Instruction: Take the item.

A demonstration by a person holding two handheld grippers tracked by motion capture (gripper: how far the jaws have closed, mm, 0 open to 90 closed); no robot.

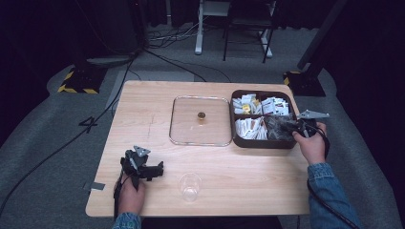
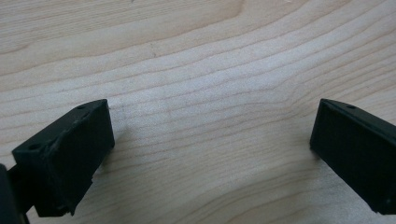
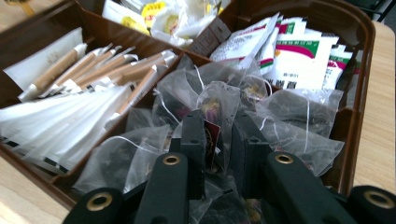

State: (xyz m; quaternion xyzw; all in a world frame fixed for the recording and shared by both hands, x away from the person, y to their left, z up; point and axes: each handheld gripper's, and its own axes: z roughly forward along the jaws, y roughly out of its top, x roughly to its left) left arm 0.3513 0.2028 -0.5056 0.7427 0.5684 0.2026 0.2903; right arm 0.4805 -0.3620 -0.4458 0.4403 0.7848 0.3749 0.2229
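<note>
Right gripper [image 3: 218, 140] in the box [image 1: 261, 142], pinching a mesh tea bag [image 3: 215, 105].
The box sits at the table's [image 1: 157, 95] right edge; the bag lies in its near right compartment. The left gripper [image 2: 212, 149] rests near the front left corner, fingers spread over bare wood.
</note>
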